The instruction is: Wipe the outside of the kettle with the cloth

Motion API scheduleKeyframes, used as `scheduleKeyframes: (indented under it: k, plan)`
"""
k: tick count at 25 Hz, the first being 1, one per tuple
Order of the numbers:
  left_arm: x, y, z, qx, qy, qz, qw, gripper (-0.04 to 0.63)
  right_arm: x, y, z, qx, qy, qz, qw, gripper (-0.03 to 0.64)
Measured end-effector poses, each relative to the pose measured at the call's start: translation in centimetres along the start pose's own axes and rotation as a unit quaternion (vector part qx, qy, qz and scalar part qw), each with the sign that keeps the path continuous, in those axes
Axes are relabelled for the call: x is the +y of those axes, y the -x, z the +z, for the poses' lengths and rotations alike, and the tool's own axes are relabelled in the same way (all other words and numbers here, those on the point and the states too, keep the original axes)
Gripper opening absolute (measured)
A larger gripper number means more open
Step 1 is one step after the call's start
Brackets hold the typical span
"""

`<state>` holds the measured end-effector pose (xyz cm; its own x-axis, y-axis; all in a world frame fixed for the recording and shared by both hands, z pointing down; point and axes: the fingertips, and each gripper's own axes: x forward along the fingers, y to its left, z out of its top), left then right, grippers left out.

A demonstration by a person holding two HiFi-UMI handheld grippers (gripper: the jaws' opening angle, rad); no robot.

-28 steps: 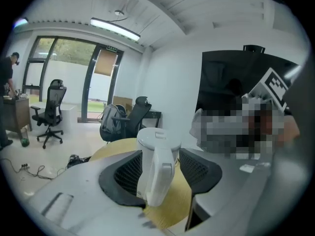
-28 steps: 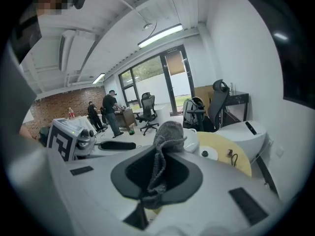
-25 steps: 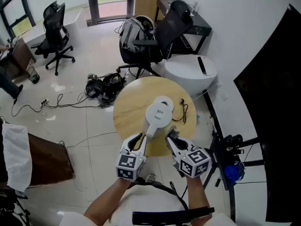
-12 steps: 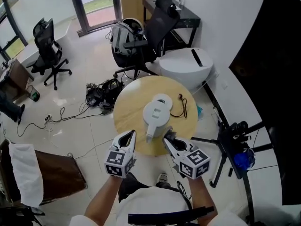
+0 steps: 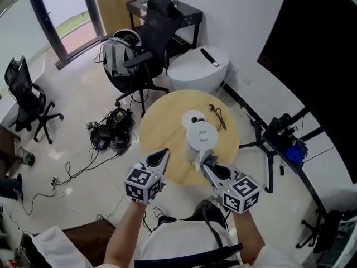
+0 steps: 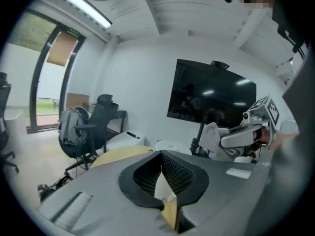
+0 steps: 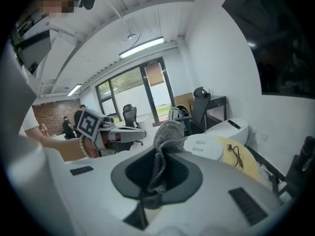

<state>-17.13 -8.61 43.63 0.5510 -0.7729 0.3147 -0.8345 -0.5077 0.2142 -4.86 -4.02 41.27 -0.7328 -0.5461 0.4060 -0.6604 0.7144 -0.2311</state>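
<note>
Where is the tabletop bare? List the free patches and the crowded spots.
Free: the left of the table, between the kettle and the rim; also the right edge below the black cable. Crowded: the middle, with kettle, white disc and cable, and the near edge, where the right gripper holds the cloth.

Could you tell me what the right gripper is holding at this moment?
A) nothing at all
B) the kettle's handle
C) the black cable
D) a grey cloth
D: in its own view the right gripper is shut on the cloth, which bunches up past its tips.
</note>
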Motion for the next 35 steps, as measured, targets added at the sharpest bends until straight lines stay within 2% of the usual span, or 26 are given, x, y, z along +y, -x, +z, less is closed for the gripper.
scheduleKeyframes:
  k: [3,6,8,11,14,15,18,19,24,31,35]
  plan:
    - [1.9,-1.8,1.3,0.016,-0.021,-0.054,0.9982,0.000,1.5,-0.6,0.5,-0.010,-0.005,-0.032,0.999,0.031]
    - [2.4,-5.3,3.5,0.022,-0.044,-0.103,0.9935,0.006,0.8,-0.5,1.0,-0.018,-0.009,-0.058,0.998,0.031]
    - [2.1,-7.6,4.7,0.027,-0.047,-0.143,0.9882,0.015,0.0,-0.5,1.2,-0.030,-0.029,-0.065,0.997,0.031]
    - [1.5,-10.6,5.1,0.055,-0.029,-0.209,0.9759,0.029,-1.6,0.0,1.9,-0.055,-0.063,-0.079,0.993,0.031]
    - [1.7,-13.3,4.5,0.089,-0.024,-0.243,0.9657,0.168,-2.9,0.4,2.4,-0.074,-0.085,-0.100,0.989,0.031]
    - [1.8,-14.2,4.3,0.099,-0.012,-0.253,0.9623,0.189,-3.3,0.5,2.4,-0.075,-0.089,-0.108,0.987,0.031]
    - [1.5,-16.5,3.5,0.126,0.043,-0.293,0.9467,0.286,-4.6,0.6,2.3,-0.074,-0.105,-0.137,0.982,0.031]
    - [1.4,-17.0,3.1,0.135,0.051,-0.305,0.9416,0.291,-4.8,0.6,2.3,-0.076,-0.112,-0.147,0.980,0.031]
    - [0.6,-19.1,1.5,0.167,0.045,-0.359,0.9170,0.302,-5.1,0.0,2.7,-0.084,-0.139,-0.205,0.965,0.031]
    - [-1.3,-21.4,0.5,0.191,0.053,-0.431,0.8804,0.327,-2.7,-2.4,3.3,-0.108,-0.179,-0.277,0.938,0.031]
    - [-2.9,-22.4,-0.2,0.217,0.054,-0.454,0.8624,0.327,-0.7,-4.7,1.4,-0.108,-0.213,-0.326,0.915,0.031]
